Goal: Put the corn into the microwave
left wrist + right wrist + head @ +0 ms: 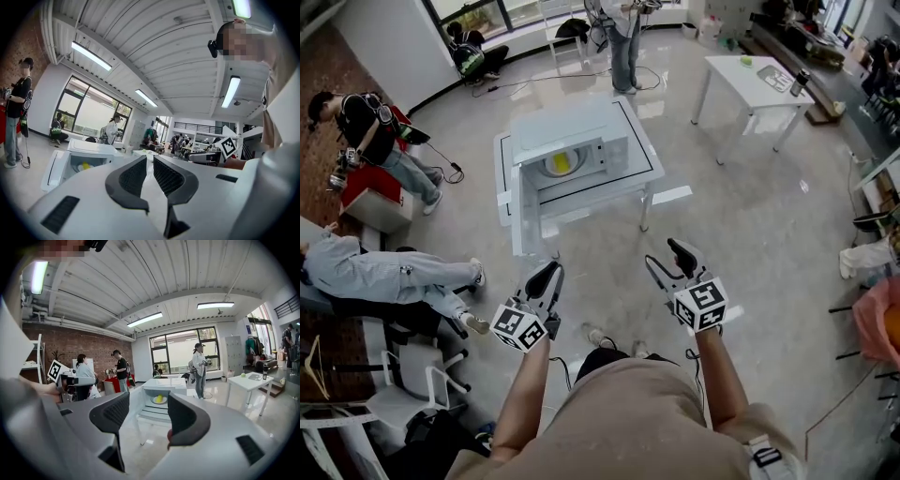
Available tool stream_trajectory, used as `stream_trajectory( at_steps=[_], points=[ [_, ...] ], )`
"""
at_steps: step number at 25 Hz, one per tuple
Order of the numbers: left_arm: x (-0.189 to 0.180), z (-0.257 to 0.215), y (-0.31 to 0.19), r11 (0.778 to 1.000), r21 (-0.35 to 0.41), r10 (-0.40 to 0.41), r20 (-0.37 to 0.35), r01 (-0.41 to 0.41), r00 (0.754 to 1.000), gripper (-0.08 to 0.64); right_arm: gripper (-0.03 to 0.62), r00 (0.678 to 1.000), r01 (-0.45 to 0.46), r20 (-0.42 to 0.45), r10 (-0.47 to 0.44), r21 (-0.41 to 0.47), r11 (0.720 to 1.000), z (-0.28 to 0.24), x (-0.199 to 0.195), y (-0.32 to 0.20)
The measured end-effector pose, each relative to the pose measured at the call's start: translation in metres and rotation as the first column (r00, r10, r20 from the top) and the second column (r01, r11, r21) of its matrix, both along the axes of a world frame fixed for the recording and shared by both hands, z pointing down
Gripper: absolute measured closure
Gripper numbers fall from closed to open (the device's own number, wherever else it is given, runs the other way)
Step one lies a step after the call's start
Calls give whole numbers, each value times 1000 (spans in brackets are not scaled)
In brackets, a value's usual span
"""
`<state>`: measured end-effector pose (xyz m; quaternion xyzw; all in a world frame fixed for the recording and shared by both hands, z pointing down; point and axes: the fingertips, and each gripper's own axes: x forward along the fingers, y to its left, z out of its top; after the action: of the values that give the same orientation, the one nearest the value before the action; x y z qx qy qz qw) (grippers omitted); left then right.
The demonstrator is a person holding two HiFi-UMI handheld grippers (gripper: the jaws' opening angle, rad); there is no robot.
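Note:
The white microwave [572,141] stands on a low white table [649,174] ahead of me, its door [517,211] swung open to the left. The yellow corn [559,165] lies on a plate inside the cavity; it also shows as corn [159,399] in the right gripper view and corn [85,166] in the left gripper view. Both grippers hang in the air well short of the table. My left gripper [547,279] has its jaws together with nothing in them. My right gripper [673,262] is open and empty.
A second white table [750,80] with small items stands at the back right. People stand and sit along the left wall [370,141], one reclining on a chair [384,277]. A person [623,42] stands behind the microwave. Glossy floor [750,216] spreads to the right.

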<state>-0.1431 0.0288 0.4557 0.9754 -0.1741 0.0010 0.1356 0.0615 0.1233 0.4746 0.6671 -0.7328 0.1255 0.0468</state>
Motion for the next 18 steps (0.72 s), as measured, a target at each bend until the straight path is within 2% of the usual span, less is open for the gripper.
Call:
stream_trajectory(
  at_steps=[7,8,10,18],
  points=[
    [13,29,57,1000,-26,-3,30,4,1000,518,328,1000,-5,-16,5,-24,1000,27,21,63],
    [16,33,63,1000,-31,-3,36,4,999,518,341,1000,-8,-28,7,-22,1000,29,24,70],
    [21,42,74,999,-43,4,49,-2,999,518,411,999,-11,-49,11,-13,1000,31,28,83],
    [43,43,105,999,-23,47,86,-46,995,518,437,998,8,-65,-5,36,999,23,32,110]
  ],
)
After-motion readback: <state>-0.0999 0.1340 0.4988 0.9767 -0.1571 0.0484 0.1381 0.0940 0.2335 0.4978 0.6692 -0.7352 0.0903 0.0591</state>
